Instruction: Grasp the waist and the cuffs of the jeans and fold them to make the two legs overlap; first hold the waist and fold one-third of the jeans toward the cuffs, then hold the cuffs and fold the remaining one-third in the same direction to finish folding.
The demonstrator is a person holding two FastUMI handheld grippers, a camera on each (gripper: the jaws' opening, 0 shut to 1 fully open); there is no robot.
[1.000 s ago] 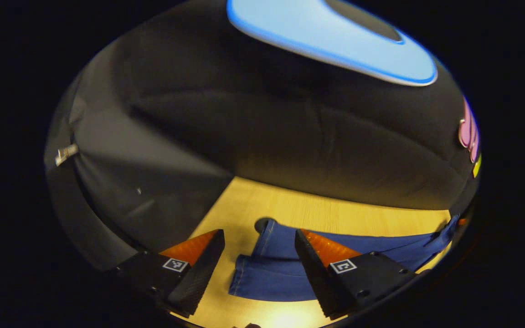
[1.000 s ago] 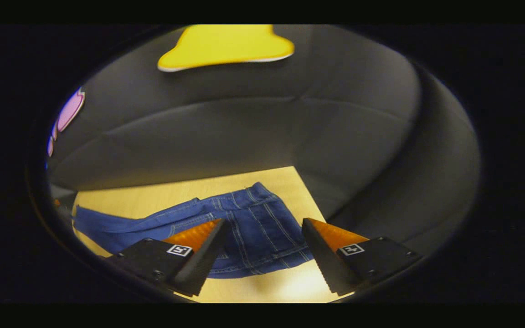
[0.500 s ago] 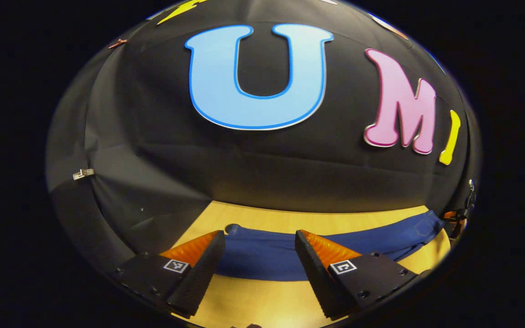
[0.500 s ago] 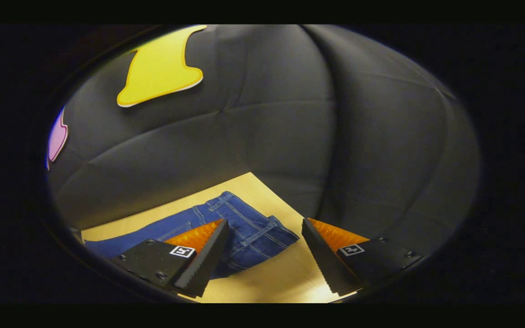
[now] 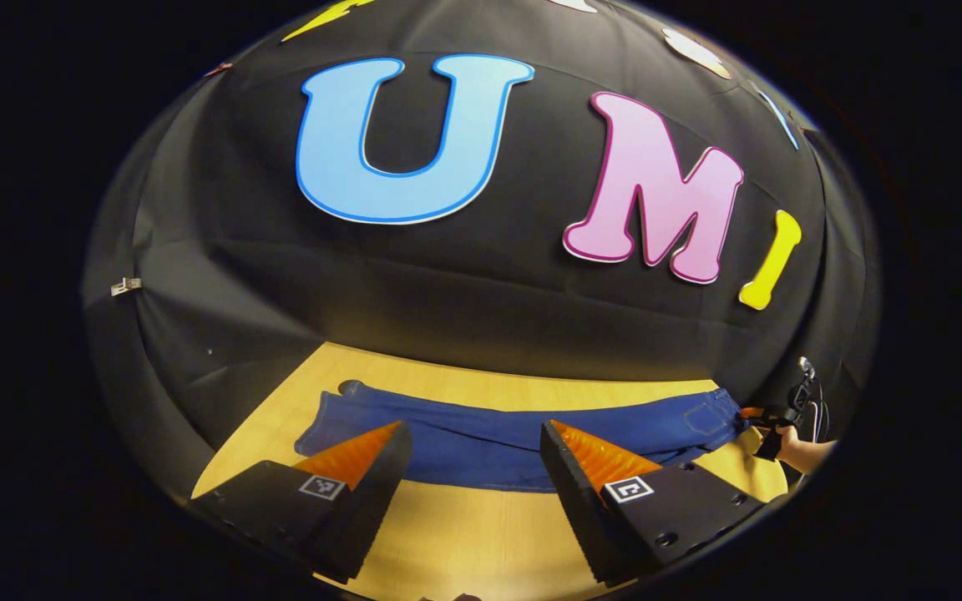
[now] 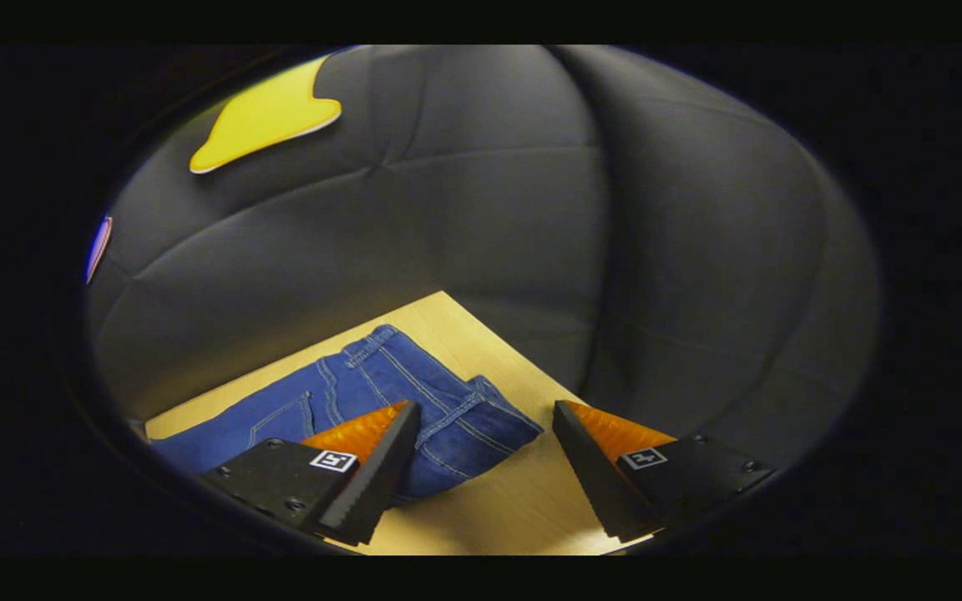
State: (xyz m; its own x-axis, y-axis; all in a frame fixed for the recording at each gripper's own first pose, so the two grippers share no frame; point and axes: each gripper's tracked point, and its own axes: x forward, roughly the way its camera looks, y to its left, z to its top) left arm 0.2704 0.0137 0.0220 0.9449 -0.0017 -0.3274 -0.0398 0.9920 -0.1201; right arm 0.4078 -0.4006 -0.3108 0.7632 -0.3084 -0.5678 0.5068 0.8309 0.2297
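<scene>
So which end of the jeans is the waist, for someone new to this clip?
On the wooden table, the jeans lie stretched flat. The waist is the wide end nearest the right claw, marked by pocket stitching and a waistband, unlike the narrow plain cuffs.

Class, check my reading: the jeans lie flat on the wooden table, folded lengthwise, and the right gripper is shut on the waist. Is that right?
Not quite. The right gripper is open, holding nothing; in the right gripper view its jaws stand apart above the waist. The rest holds: the jeans lie flat on the wooden table, folded lengthwise.
</scene>
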